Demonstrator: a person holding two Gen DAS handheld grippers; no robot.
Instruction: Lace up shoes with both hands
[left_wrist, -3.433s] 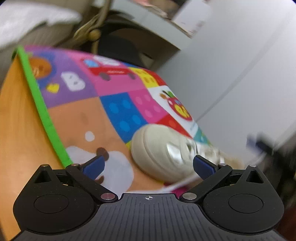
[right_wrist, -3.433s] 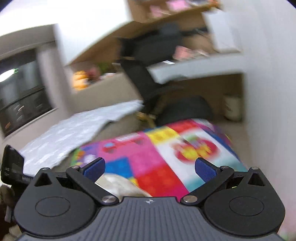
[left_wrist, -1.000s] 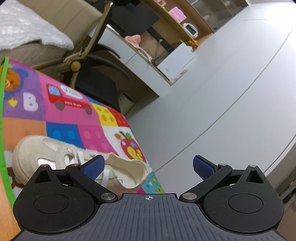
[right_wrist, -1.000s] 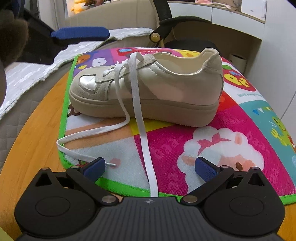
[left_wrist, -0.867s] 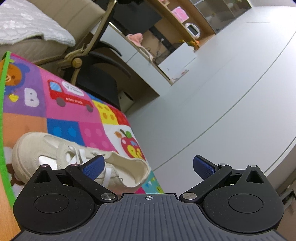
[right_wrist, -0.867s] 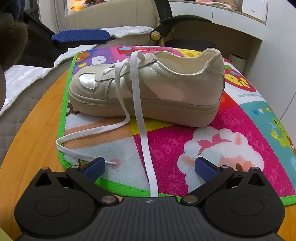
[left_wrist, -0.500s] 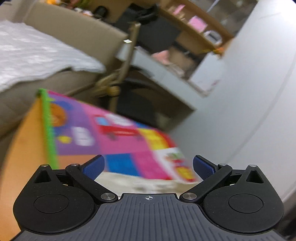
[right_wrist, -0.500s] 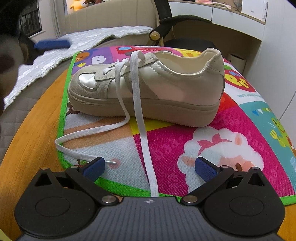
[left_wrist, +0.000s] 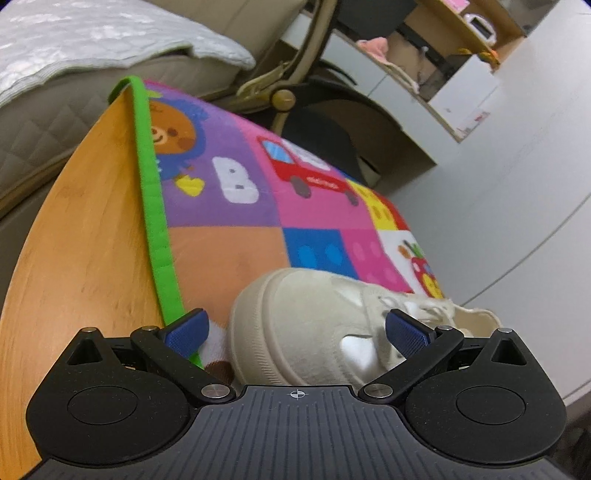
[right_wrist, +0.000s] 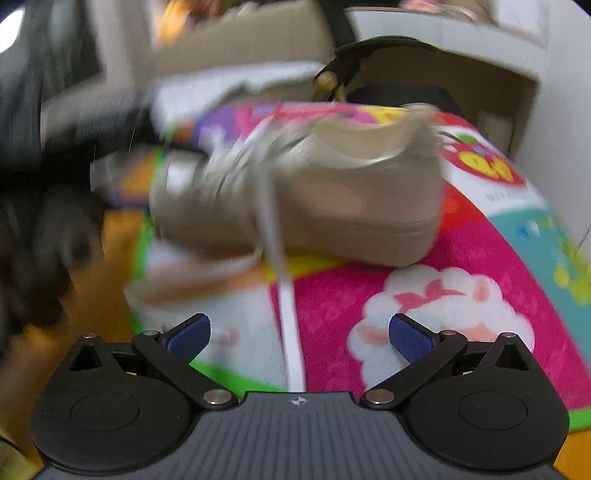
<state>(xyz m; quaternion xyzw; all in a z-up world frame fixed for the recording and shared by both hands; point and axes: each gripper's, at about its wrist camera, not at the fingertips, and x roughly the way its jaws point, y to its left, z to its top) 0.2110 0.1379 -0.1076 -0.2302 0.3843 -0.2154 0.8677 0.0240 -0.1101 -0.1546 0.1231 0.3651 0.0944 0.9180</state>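
Cream platform sneaker (left_wrist: 314, 321) sits on a bright patchwork play mat (left_wrist: 229, 206), which lies on a round wooden worktop (left_wrist: 81, 243). Toe points toward the left tongs (left_wrist: 295, 334); heel toward the wall side.

Left tongs: spread wide, holding nothing. The toe cap fills the gap between the blue pads, close in front of the camera, with no clear contact.

Right tongs (right_wrist: 299, 334): also spread wide, holding nothing. This view is motion-blurred. It looks at the sneaker (right_wrist: 295, 192) side-on. One white lace (right_wrist: 282, 284) hangs from the eyelet area, runs down the side of the shoe and across the mat, and passes between the pads before vanishing under the tool body. A second lace length seems to trail off leftward on the mat; blur hides its end.

Judged step: approach, before the first lace pickup. Upper eyelets look unthreaded, so most of the task remains.

How to do it well:
- Let the right view settle before closing; a pinch made in blur likely misses a flat lace.
- Right tongs should take the lace near its tip, where it is stiff enough to thread.
- Lower flat to the mat so both pads bracket the lace, not the mat pile.
- Left tongs are well placed to steady the toe; better still, move up to the eyelet row.
- Avoid tugging sideways: the light shoe may slide on the mat.
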